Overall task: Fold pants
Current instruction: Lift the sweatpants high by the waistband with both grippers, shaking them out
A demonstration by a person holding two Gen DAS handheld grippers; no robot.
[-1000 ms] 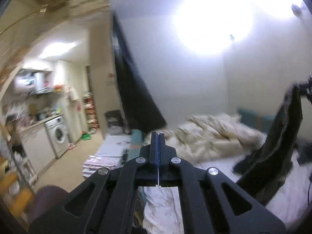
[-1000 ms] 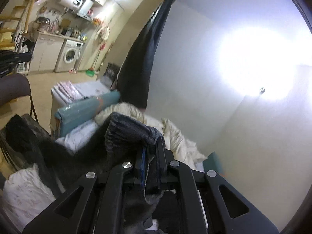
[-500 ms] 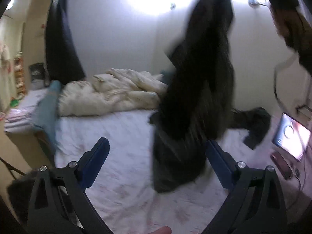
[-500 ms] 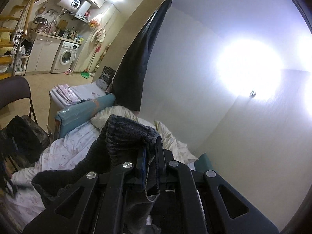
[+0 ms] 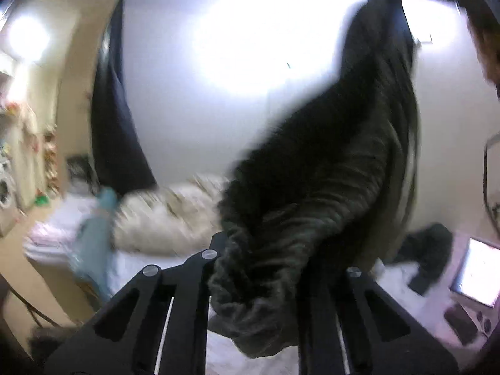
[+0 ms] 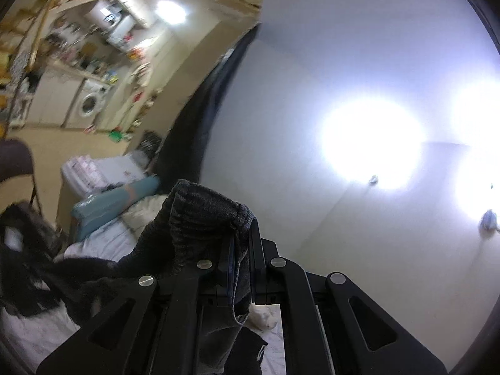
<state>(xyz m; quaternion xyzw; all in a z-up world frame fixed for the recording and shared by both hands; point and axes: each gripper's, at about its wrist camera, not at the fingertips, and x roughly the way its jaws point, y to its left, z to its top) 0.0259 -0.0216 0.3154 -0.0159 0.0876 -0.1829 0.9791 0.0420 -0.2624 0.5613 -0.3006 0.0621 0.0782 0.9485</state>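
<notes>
Pants (image 5: 328, 172) hang taut toward one o'clock from closing left gripper (image 5: 259, 268); right gripper (image 6: 242, 268) clamps waistband.

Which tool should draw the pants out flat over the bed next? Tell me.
Left, probably. The left tool is closing its jaws on the low end of the pants, near the bed; the right tool clamps the other end, up high.

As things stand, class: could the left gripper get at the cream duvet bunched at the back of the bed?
Probably not yet. The left gripper is closing on a bunch of the dark pants, which hang across its front; the cream duvet lies beyond, so the pants would have to be let go first.
</notes>
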